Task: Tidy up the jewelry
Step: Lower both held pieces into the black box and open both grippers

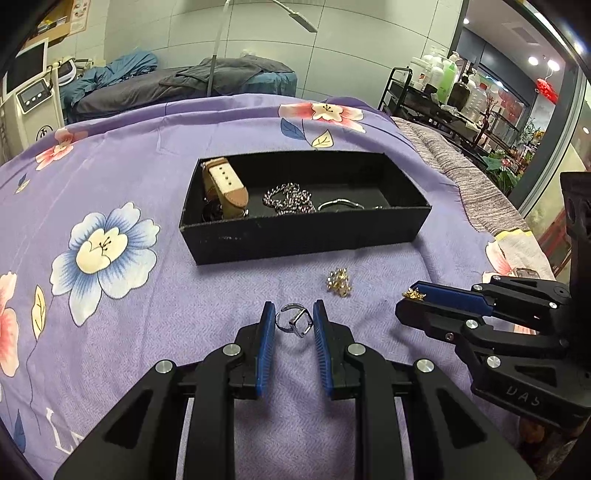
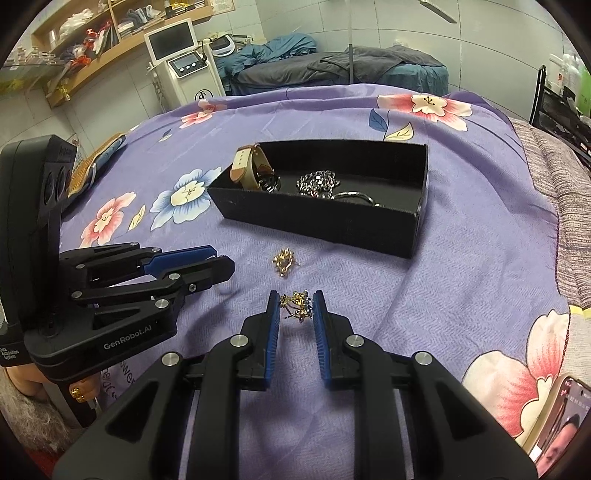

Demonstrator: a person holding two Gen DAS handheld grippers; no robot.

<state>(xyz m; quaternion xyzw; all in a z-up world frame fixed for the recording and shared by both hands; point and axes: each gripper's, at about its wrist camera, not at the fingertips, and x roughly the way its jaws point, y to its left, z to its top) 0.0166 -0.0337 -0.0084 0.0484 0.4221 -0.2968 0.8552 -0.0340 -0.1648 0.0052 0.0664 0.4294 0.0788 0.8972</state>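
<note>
Purple floral bedsheet [image 1: 155, 177]; treatment bed [image 1: 229, 79] at 12 o'clock. Black box [image 1: 303, 229] half-hides bangle [image 1: 340, 204]. Left gripper [image 1: 293, 323] clamps silver ring [image 1: 293, 325]; right gripper [image 2: 296, 304] clamps gold earring [image 2: 297, 303].

White tiled wall [image 2: 295, 22] at twelve o'clock; wooden shelves [image 2: 110, 33] at ten; grey-draped treatment bed [image 2: 369, 70] beyond purple floral bedspread [image 2: 480, 221].

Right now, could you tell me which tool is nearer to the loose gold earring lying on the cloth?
Right. The right tool, gripping the other earring, sits just in front of the loose gold earring; the left tool, closed on a silver ring, is farther off to the side.
</note>
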